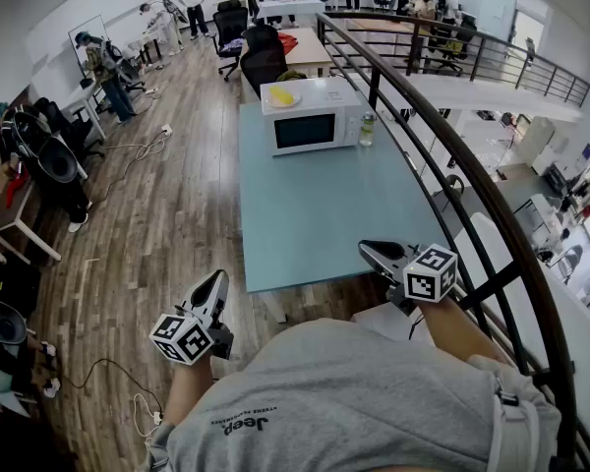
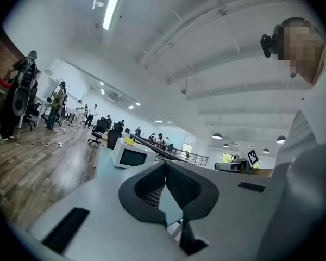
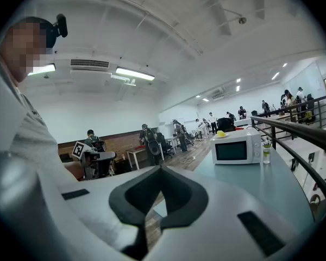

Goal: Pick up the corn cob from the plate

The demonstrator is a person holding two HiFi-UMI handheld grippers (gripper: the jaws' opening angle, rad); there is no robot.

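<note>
The table [image 1: 315, 214] lies bare up to the microwave [image 1: 310, 116], with a railing [image 1: 376, 87] hemming its right side.

I see a pale blue table [image 1: 324, 214]. A white microwave [image 1: 310, 116] stands at its far end, a small bottle [image 1: 367, 129] just beside it.

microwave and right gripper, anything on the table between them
Nothing: the head view shows only bare table between the right gripper and the microwave; the bottle stands beside the microwave.

Head view steeply down, gripper views forward, all sharing distant microwave [image 1: 310, 118]
</note>
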